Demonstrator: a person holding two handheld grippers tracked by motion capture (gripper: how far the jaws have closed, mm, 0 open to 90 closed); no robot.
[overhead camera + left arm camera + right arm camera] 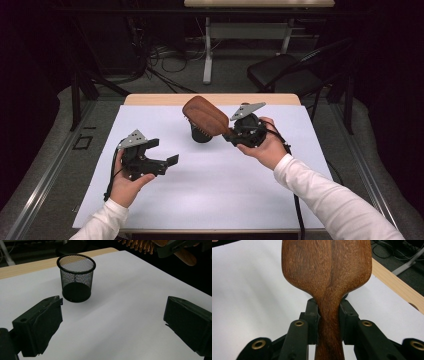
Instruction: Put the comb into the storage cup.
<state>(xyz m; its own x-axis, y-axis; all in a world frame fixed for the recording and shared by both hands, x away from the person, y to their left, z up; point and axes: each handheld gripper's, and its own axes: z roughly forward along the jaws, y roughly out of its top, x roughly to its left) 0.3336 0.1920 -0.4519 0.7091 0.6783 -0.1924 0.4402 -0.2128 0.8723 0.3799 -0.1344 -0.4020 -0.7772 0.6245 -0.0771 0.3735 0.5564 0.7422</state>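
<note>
A brown wooden hairbrush [205,116] hangs above the white mat, its head over a black mesh cup [201,134]. My right gripper [231,134] is shut on the brush's handle [329,322], both pads pressing its narrow neck. The brush's bristles [136,244] face down. The mesh cup [76,277] stands upright and looks to hold nothing. My left gripper [164,152] is held above the mat's left half, well short of the cup, its jaws wide open with nothing between them [112,322].
The white mat [210,190] covers most of the wooden table [150,99], whose far edge shows as a bare strip. Behind the table stand a black chair [285,72], another table's legs [207,50] and floor cables.
</note>
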